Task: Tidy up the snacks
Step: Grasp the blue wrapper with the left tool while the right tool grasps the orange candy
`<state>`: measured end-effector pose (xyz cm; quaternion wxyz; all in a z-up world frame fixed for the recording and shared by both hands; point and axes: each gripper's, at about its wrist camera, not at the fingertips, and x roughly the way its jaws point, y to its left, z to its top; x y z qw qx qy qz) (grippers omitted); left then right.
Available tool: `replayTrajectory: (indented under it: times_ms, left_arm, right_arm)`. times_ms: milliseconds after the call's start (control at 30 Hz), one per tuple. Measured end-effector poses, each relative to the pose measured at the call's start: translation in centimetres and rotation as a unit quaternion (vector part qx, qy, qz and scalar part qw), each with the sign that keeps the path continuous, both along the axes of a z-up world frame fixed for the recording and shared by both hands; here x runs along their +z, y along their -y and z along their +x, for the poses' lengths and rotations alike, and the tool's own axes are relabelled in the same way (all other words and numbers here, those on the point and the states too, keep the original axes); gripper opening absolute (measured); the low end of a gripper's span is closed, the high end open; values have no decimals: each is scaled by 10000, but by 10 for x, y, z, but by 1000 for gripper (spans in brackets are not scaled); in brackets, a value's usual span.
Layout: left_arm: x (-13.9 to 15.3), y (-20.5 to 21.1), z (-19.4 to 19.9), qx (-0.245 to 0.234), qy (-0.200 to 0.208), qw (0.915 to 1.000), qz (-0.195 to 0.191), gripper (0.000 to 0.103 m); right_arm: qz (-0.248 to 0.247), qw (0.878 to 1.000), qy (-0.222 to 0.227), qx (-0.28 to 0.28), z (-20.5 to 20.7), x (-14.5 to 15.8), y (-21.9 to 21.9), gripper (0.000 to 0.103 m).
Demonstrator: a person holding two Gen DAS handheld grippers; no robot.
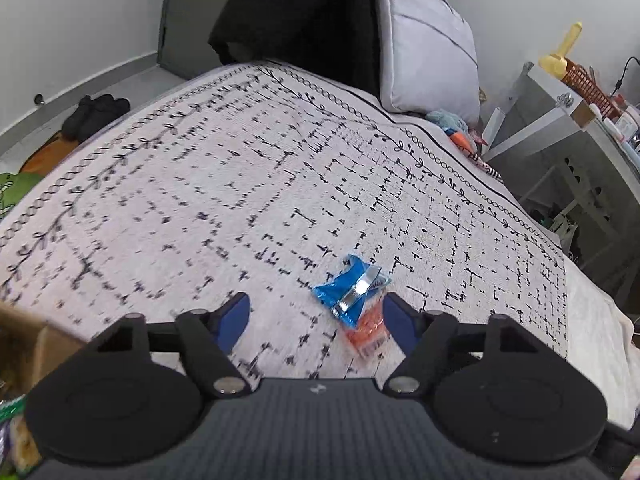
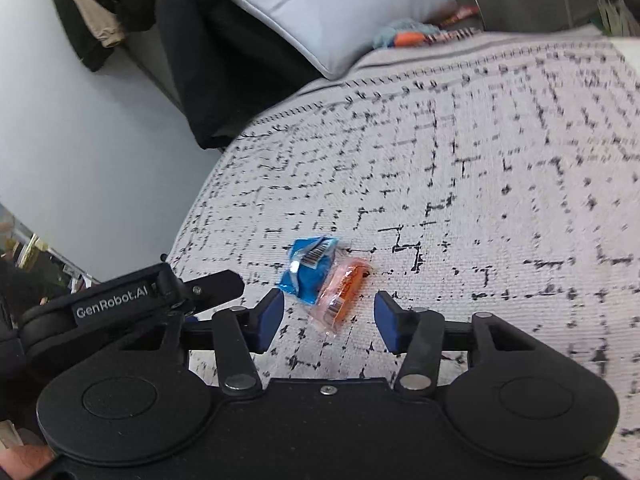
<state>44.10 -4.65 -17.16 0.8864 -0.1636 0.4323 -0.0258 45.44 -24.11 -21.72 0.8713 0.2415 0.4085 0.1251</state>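
While both my left gripper point(image 1: 318, 316) and right gripper point(image 2: 329, 312) hover spread apart, a blue packet point(image 2: 310, 266) touches an orange packet point(image 2: 344, 288) on the patterned bedspread point(image 2: 480, 180) just beyond them.

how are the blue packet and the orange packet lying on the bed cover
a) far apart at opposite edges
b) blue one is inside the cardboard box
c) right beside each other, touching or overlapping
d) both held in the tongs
c: the blue packet and orange packet lie together on the bed cover, edges meeting, while the open right tongs and open left tongs hold nothing.
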Motion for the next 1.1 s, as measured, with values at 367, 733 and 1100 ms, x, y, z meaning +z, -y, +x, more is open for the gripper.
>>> replayTrajectory:
  times_ms: [367,733,1100]
  left_arm:
    - [-32,24,52,-463,-293,9985,18,44]
    - [-42,30,58,-613,-376,9974,-8,28]
    - [-8,15,31,-381,-263,9989,30,26]
  right_arm:
    - [242,9992,-241,-188,30,-36,-6,44]
    - [-89,9995,-270,-122,37,-42,-18,21]
    - [-198,9991,-360,-106,25,-30,-23,18]
